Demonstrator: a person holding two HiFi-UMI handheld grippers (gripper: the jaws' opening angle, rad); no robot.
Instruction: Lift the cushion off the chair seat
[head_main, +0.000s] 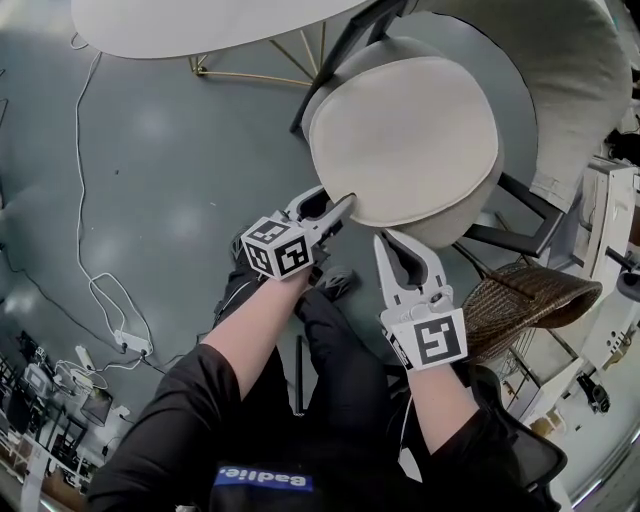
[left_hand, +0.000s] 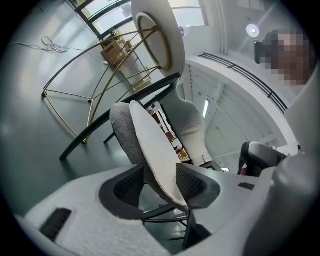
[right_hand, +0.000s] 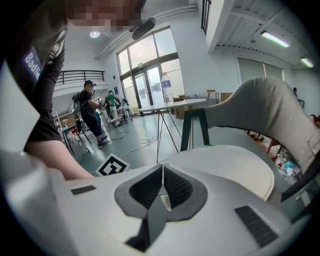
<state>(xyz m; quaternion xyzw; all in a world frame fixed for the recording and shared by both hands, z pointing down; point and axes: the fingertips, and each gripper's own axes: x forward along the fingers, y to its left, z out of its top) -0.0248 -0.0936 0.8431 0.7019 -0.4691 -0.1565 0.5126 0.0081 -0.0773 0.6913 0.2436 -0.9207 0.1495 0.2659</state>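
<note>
A round cream cushion (head_main: 405, 135) lies on the grey chair seat (head_main: 462, 216). My left gripper (head_main: 340, 205) stands at the cushion's near left edge. In the left gripper view the jaws are wide apart and the cushion's rim (left_hand: 150, 145) runs between them, above the grey seat (left_hand: 120, 130); the pads sit beside it without squeezing. My right gripper (head_main: 385, 240) is just in front of the seat's near edge, jaws together. In the right gripper view its pads (right_hand: 150, 187) meet with nothing between them, and the cushion (right_hand: 235, 170) lies just beyond them.
The chair back (right_hand: 260, 105) is draped in beige cloth. A white round table (head_main: 200, 20) on gold legs stands behind the chair. A wicker basket (head_main: 530, 295) sits at the right, a cable (head_main: 100, 290) and power strip (head_main: 130, 343) on the floor at the left. People stand far off (right_hand: 92, 112).
</note>
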